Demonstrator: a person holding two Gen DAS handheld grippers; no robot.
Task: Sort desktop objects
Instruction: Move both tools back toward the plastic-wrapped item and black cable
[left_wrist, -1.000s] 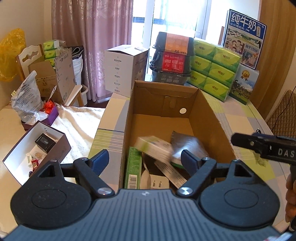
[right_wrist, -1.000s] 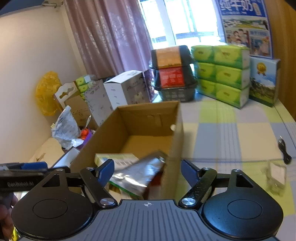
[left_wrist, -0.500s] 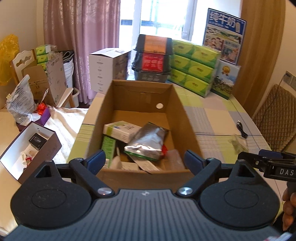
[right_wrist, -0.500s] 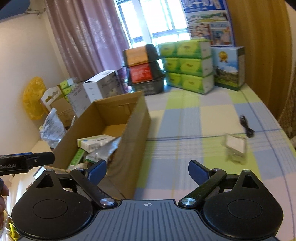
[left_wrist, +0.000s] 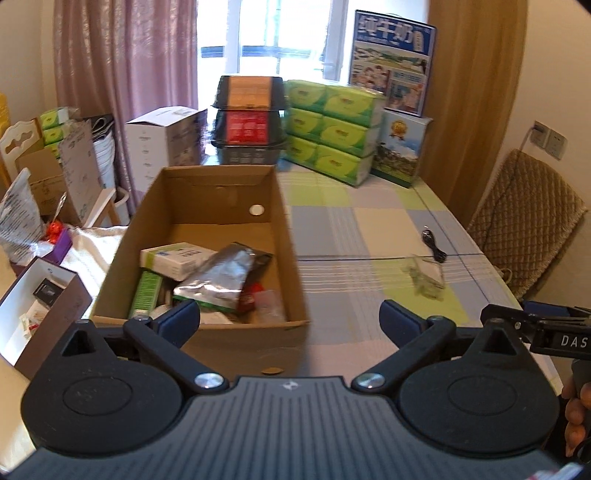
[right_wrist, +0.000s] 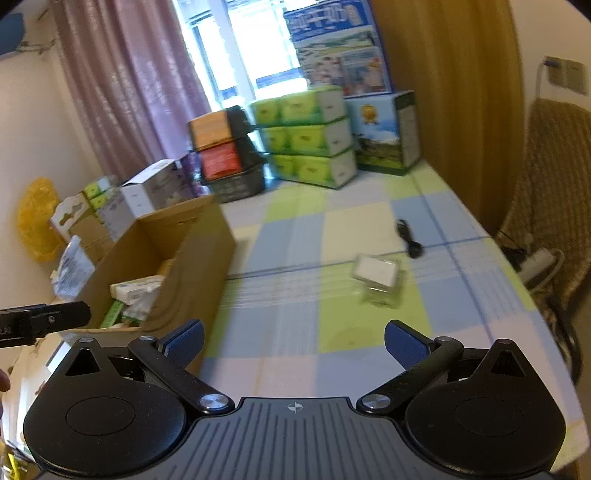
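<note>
We hold two grippers over a table (right_wrist: 332, 236) covered in a checked cloth. Our left gripper (left_wrist: 290, 321) has its two blue-padded fingers spread wide apart with nothing between them, and our right gripper (right_wrist: 293, 341) is likewise spread wide and empty.

One open cardboard box (left_wrist: 291, 273) sits along the left edge of the table. Inside it we count one white-and-green carton (left_wrist: 173, 258) lying flat, one silver foil pouch (left_wrist: 225, 273) resting partly over that carton, and one green box (left_wrist: 147, 291) standing on edge against the left wall of the box; other small items beneath them are too jumbled to tell apart.

Out on the cloth, well apart from the box and toward the right edge of the table, lies one small clear plastic case (right_wrist: 378, 277) with a white insert. Just beyond it lies one black cable (right_wrist: 408, 236), close to the case; we cannot tell whether they touch.

At the far edge of the table we see one stack of green tissue packs (left_wrist: 332, 129), six faces showing, one pair of dark stacked containers (left_wrist: 249, 118), and two blue milk cartons (left_wrist: 397, 92), one atop the other.
</note>
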